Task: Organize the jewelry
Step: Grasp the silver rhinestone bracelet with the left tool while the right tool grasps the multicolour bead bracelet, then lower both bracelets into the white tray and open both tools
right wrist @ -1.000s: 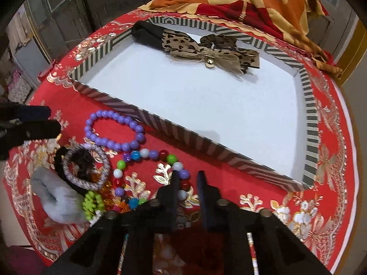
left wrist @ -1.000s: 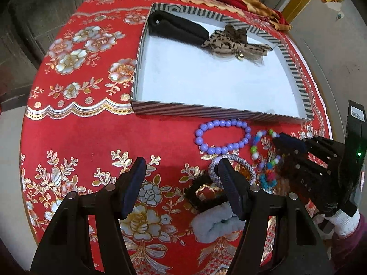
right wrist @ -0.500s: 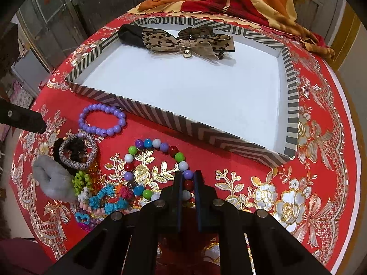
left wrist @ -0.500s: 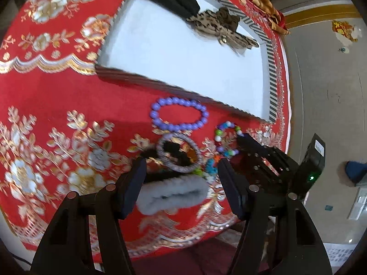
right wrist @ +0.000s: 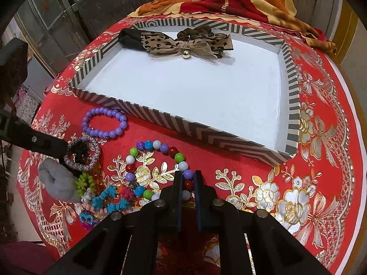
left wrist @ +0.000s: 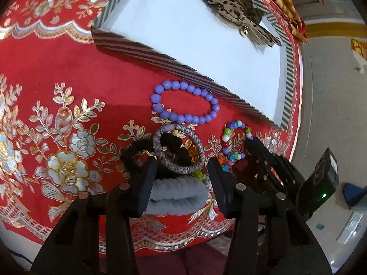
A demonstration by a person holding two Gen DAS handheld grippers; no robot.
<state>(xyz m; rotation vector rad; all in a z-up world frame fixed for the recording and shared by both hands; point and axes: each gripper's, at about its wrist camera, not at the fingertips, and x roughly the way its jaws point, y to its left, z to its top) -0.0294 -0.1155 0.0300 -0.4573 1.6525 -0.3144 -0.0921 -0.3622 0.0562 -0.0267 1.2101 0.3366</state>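
- Nearest you, at the table's point(right wrist: 321, 105) front edge, your left gripper point(left wrist: 181, 171) is half open and closing around the grey scrunchie point(left wrist: 176, 196); whether its pads touch yet, you cannot tell.
- Beside it, your right gripper point(right wrist: 187, 178) pinches the multicoloured bead bracelet point(right wrist: 158, 167), nearly shut.
- Farther back, the purple bracelet point(right wrist: 105, 123) lies against the tray's point(right wrist: 174, 123) near wall, not yet sorted.
- At the tray's far edge, only the leopard bow point(right wrist: 183, 42) is stowed.

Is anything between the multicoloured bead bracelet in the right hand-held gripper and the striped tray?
Nothing visible. The right hand-held gripper is shut on the multicoloured bead bracelet; only bare red tablecloth separates it from the striped tray.
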